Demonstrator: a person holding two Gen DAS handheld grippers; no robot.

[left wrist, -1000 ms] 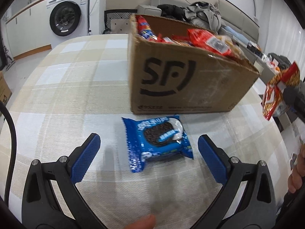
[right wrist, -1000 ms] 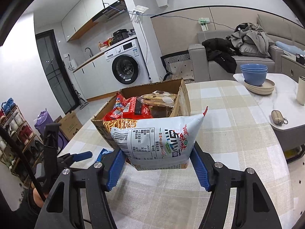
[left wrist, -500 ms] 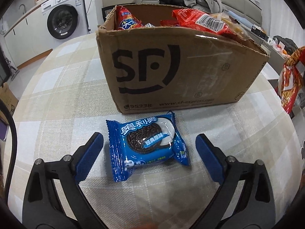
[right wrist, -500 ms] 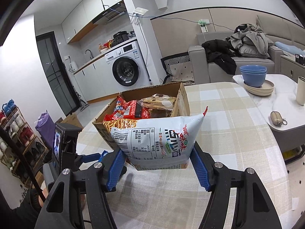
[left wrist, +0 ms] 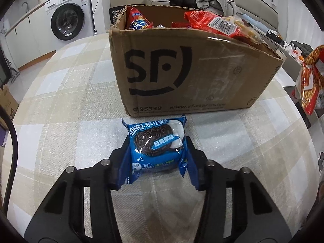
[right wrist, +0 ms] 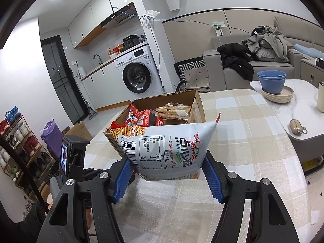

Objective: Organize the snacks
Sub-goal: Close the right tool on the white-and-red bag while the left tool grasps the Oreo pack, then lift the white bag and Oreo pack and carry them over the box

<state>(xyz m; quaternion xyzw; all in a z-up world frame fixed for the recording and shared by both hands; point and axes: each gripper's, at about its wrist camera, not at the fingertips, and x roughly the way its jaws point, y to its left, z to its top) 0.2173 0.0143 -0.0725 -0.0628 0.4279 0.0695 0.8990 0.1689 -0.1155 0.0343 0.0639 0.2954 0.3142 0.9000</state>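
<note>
My left gripper [left wrist: 157, 158] is shut on a blue Oreo packet [left wrist: 157, 145], low over the checked tablecloth just in front of the brown SF cardboard box [left wrist: 188, 77] full of snack bags. My right gripper [right wrist: 168, 174] is shut on a white and red snack bag [right wrist: 168, 149], held above the table on the near side of the same box [right wrist: 198, 107]. That bag also shows in the left wrist view [left wrist: 309, 81] at the far right. The left gripper's body [right wrist: 70, 158] shows at the left of the right wrist view.
The round table [left wrist: 60, 93] has a beige checked cloth. A washing machine [right wrist: 137, 75] and counter stand behind. A marble side table [right wrist: 299, 109] holds blue bowls [right wrist: 271, 81], a cup and a small pouch. A sofa with clothes is at the back.
My left gripper has closed its fingers on the Oreo packet, which lay between the open fingers before. My right gripper keeps holding the snack bag with little movement.
</note>
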